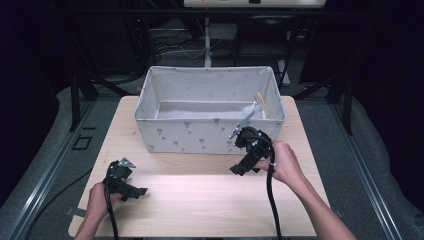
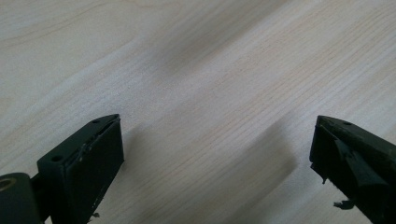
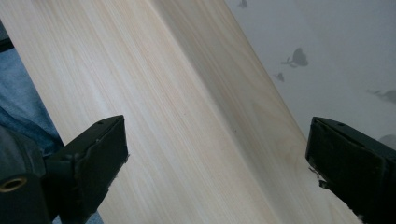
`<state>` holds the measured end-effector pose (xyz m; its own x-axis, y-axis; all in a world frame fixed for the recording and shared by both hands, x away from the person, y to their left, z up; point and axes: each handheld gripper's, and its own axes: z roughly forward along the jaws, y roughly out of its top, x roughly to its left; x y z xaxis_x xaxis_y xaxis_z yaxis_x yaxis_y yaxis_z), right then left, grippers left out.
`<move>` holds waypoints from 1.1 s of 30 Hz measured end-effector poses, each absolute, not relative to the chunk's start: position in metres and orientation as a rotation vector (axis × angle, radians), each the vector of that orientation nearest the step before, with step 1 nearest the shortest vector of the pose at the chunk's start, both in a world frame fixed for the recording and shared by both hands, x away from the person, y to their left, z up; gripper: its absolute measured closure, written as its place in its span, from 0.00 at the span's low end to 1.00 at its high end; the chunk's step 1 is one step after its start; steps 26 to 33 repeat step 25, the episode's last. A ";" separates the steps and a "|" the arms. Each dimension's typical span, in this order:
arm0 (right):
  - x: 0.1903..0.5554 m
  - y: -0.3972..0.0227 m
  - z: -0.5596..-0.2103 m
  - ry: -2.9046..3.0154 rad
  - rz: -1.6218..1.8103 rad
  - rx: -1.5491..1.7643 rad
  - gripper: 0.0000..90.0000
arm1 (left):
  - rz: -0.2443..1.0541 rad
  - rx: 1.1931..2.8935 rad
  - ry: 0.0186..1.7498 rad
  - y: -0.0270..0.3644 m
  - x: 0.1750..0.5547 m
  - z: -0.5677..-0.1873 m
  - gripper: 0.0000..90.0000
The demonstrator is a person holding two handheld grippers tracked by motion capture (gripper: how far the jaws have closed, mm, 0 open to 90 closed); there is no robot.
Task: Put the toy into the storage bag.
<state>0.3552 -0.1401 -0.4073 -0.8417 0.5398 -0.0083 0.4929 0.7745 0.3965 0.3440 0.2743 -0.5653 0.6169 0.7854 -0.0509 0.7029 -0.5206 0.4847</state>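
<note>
Centrally in the high view, a grey fabric bin with small dark printed motifs stands on the pale wooden worktop, filling the upper middle of the frame. Inside it, near its right end, a thin yellowish thing leans against the inner wall; what it is cannot be made out.

At the lower left of that view the left gripper is held in a hand low over the worktop, well apart from the bin. In the left gripper view its jaws are released, spread wide at the lower corners of the frame, with bare wood grain between them and nothing grasped.

Right of centre in the high view, the right gripper sits just before the bin's front wall near its right corner, gripped by the other hand, its cable trailing toward the bottom edge. In the right gripper view its jaws are likewise released and empty. Between them runs the worktop, the bin's patterned wall crosses the upper right of the frame, and blue cloth shows past the worktop's edge at the left.
</note>
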 end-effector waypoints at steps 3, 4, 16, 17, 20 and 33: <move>0.354 -0.142 -0.417 2.849 0.580 0.849 0.06 | 0.242 2.378 1.178 0.275 0.344 -0.565 0.03; 0.354 -0.144 -0.422 2.855 0.580 0.859 0.06 | 0.244 2.373 1.180 0.275 0.344 -0.565 0.03; 0.350 -0.160 -0.469 2.886 0.519 0.939 0.07 | 0.236 2.391 1.162 0.272 0.344 -0.566 0.03; 0.349 -0.161 -0.472 2.893 0.510 0.943 0.07 | 0.238 2.394 1.158 0.271 0.344 -0.566 0.03; 0.347 -0.164 -0.477 2.887 0.509 0.951 0.07 | 0.240 2.397 1.151 0.271 0.344 -0.565 0.03; 0.345 -0.167 -0.480 2.873 0.488 0.951 0.09 | 0.248 2.393 1.153 0.271 0.345 -0.565 0.03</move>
